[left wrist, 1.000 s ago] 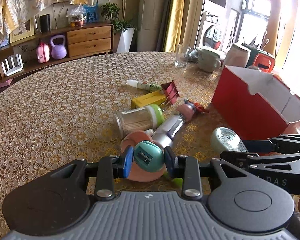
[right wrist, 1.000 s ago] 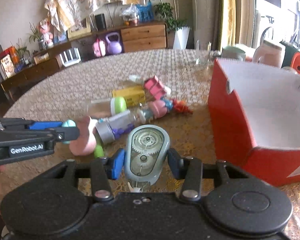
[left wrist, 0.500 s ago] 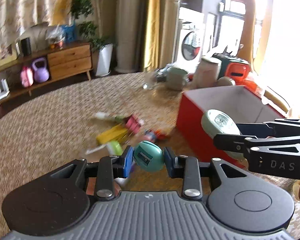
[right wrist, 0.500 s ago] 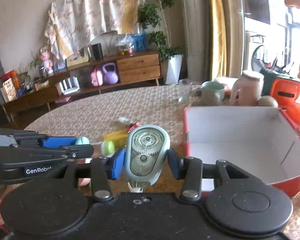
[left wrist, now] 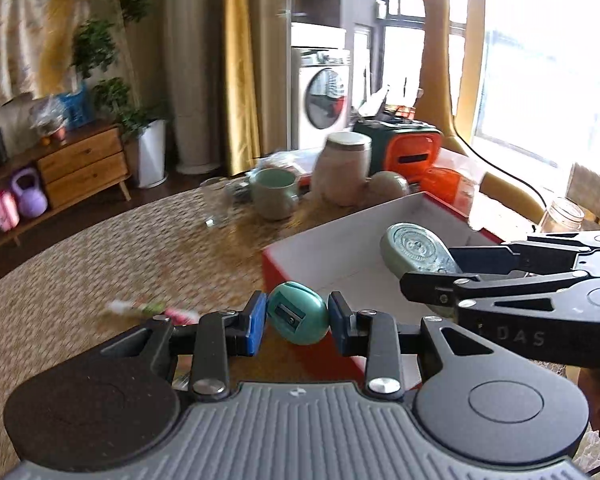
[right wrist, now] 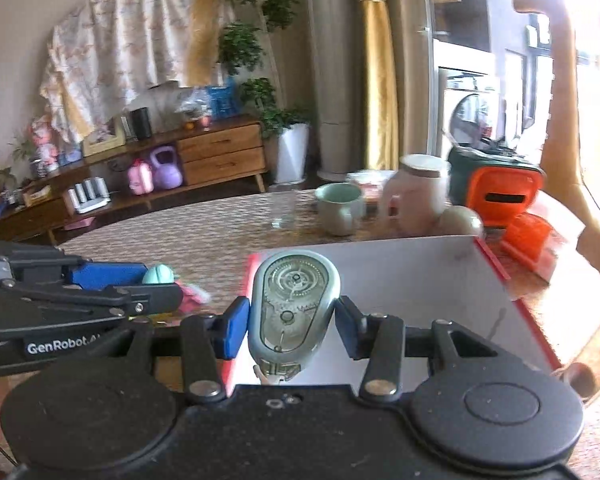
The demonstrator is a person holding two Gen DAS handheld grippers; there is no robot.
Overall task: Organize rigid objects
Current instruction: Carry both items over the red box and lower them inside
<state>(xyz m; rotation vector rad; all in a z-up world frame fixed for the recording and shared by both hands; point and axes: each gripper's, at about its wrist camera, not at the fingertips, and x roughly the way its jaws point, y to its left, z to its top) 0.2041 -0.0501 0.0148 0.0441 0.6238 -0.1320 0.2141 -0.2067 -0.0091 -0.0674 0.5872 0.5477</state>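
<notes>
My left gripper (left wrist: 297, 320) is shut on a teal egg-shaped pencil sharpener (left wrist: 298, 319), held over the near left corner of the red box (left wrist: 300, 268) with a white inside. In the right wrist view my right gripper (right wrist: 292, 324) is shut on a grey-green correction tape dispenser (right wrist: 293, 304) with a clear gear window, raised above the box's white floor (right wrist: 420, 280). The same dispenser (left wrist: 414, 250) shows in the left wrist view, over the box. The left gripper with the sharpener (right wrist: 160, 274) shows at the left of the right wrist view.
A few loose items, a glue tube (left wrist: 134, 306) and a pink piece (right wrist: 192, 294), lie on the patterned tablecloth left of the box. Behind the box stand a drinking glass (right wrist: 282, 210), a green mug (right wrist: 338, 208), a pale jar (right wrist: 418, 192) and an orange device (right wrist: 502, 194).
Both grippers rose and swung right from the pile of items toward the red box, each carrying its object. The box's white inside now lies under them.
</notes>
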